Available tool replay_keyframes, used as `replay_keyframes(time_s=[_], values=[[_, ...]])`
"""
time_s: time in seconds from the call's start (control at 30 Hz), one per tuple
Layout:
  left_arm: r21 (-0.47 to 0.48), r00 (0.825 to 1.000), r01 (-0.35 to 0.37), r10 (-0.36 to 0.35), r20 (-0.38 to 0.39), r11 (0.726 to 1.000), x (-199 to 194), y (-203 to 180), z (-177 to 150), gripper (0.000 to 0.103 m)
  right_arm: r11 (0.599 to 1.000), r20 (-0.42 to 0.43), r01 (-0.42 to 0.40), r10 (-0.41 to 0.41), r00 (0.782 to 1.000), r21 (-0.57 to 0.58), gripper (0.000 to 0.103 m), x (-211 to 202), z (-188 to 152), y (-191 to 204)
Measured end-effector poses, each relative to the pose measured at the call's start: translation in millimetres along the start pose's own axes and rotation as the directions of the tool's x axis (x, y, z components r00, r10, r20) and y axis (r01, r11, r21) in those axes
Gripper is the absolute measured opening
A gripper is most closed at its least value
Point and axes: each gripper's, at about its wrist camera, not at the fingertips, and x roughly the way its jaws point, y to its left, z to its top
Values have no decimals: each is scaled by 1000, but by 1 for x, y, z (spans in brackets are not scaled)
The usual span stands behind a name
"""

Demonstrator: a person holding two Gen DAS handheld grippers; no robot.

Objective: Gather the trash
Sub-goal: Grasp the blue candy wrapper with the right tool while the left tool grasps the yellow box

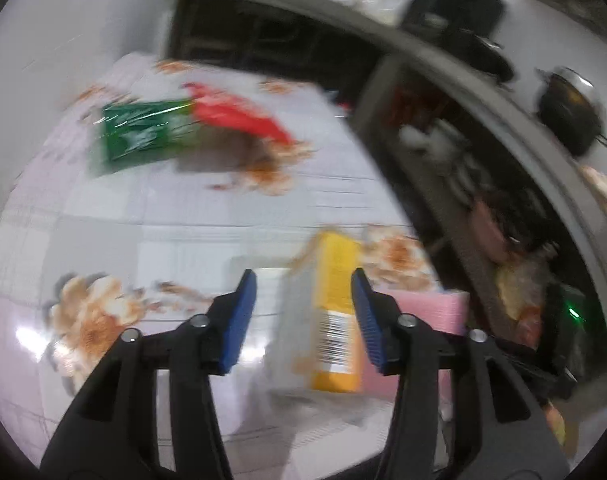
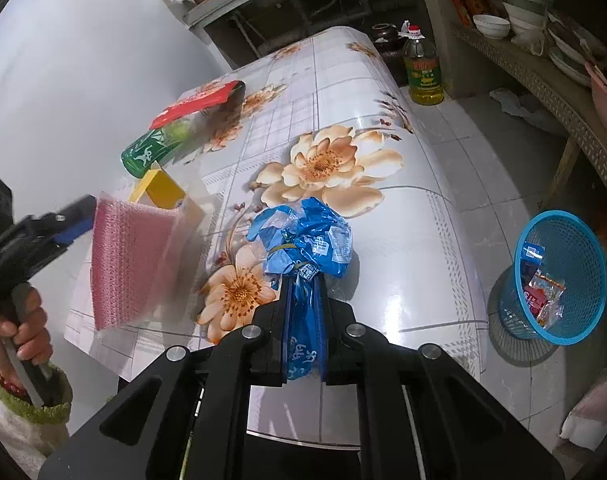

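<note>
Your right gripper (image 2: 303, 304) is clamping a crumpled blue plastic bag (image 2: 305, 236), its jaws pinched narrow on the bag's twisted neck while the bunched body is bulging out just ahead of the fingertips, over the flowered table (image 2: 403, 216). The relation that matters for you: the blue basket (image 2: 559, 276) is sitting on the floor off to the right of this gripper and lower than it, beyond the table's right edge, its mouth tipped toward you with a few wrappers already inside. The bag's long axis is running straight out along your fingers, so the coming move looks like a swing rightward rather than a reach forward. Your left gripper (image 1: 303, 312) is standing wide with nothing between its blue pads (image 1: 239, 320); a yellow box (image 1: 335, 320) is lying between and just beyond them, its length pointing away from you, with a pink bubble-wrap sheet (image 1: 431, 312) touching its right side. Farther ahead and to the left, a green packet (image 1: 143, 132) and a red packet (image 1: 239, 114) are lying together, well apart from either gripper. The left-wrist view is motion-blurred, so whether the pads are touching the box is unclear.
</note>
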Motion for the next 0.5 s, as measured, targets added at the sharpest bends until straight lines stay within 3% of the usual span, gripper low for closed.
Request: replay_keyframes(time_s=[0.07, 0.2, 0.3, 0.37, 0.5], values=[[59, 999, 25, -23, -35, 998, 5, -15, -5, 54, 1000, 3, 1, -1, 1000, -2, 11, -1, 0, 1], [123, 992, -80, 91, -91, 989, 25, -26, -14, 53, 1000, 6, 0, 0, 1000, 2, 11, -2, 2, 1], [130, 988, -89, 104, -111, 988, 36, -24, -17, 52, 1000, 9, 0, 0, 1000, 0, 11, -4, 2, 1], [158, 981, -137, 155, -113, 978, 42, -25, -19, 42, 1000, 12, 1, -1, 1000, 1, 11, -5, 2, 1], [168, 978, -153, 173, -113, 974, 42, -23, -21, 30, 1000, 18, -1, 1, 1000, 2, 11, -6, 3, 1]])
